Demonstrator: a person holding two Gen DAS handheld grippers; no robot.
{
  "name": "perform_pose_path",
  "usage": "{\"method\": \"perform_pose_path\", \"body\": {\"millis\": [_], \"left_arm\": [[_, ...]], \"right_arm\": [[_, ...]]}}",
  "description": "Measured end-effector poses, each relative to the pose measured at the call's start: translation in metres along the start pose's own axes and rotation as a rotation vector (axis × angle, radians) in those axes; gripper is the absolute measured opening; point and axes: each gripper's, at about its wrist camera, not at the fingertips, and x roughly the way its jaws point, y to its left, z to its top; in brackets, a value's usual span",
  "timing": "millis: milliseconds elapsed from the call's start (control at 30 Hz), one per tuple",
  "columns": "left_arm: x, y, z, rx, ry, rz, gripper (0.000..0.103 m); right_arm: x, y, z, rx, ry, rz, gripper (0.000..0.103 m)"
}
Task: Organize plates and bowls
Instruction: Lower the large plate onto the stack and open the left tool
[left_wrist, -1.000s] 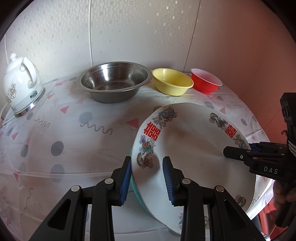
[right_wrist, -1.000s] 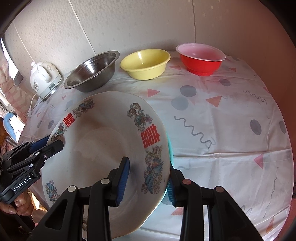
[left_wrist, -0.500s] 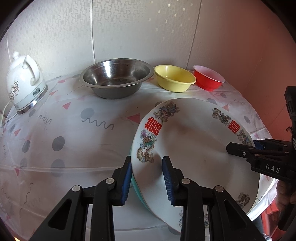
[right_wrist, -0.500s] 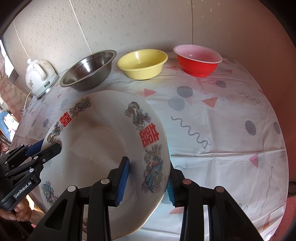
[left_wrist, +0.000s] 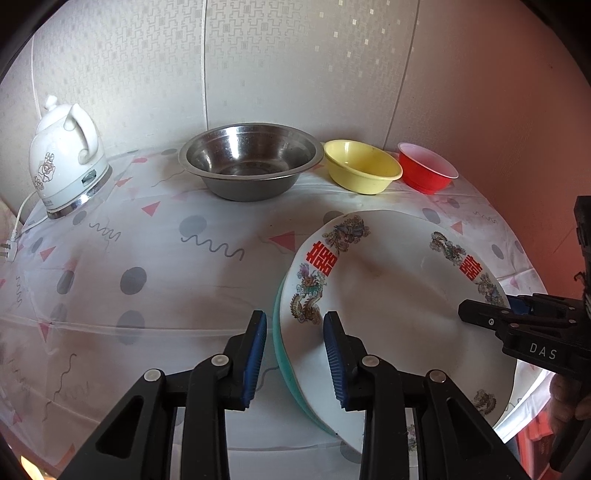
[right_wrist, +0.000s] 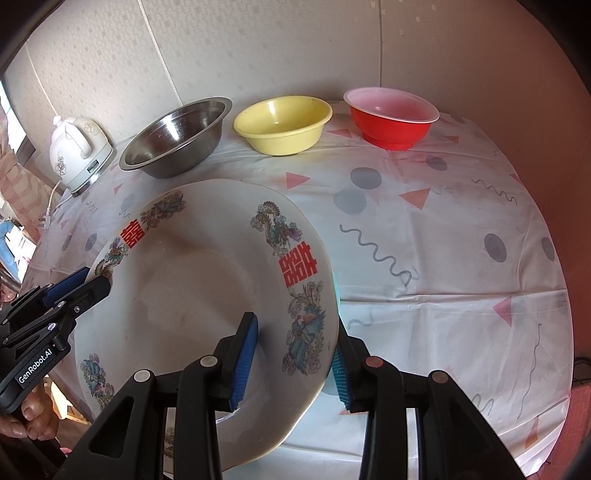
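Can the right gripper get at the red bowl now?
Probably not: the right gripper straddles the patterned plate's rim. The cloth toward the red bowl looks clear.

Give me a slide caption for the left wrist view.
Both grippers straddle opposite rims of the plate on the table, with steel, yellow and red bowls behind.

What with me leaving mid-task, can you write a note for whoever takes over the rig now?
Left gripper: straddles one rim of the stack; a gap shows at one pad, so the grip is unclear.
Right gripper: seems clamped on the opposite rim.
Things: white plate on teal plate, at the table's near edge. Steel bowl, yellow bowl and red bowl stand apart along the back.
Done: plates stacked.
Left: set the stack down; probably nest the bowls.
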Motion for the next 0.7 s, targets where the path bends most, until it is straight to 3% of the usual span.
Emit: {"method": "perform_pose_path", "body": {"millis": [700], "left_arm": [[-0.020, 0.011, 0.007, -0.044, -0.024, 0.028, 0.032]], "right_arm": [[-0.030, 0.000, 0.010, -0.010, -0.075, -0.051, 0.038]]}}
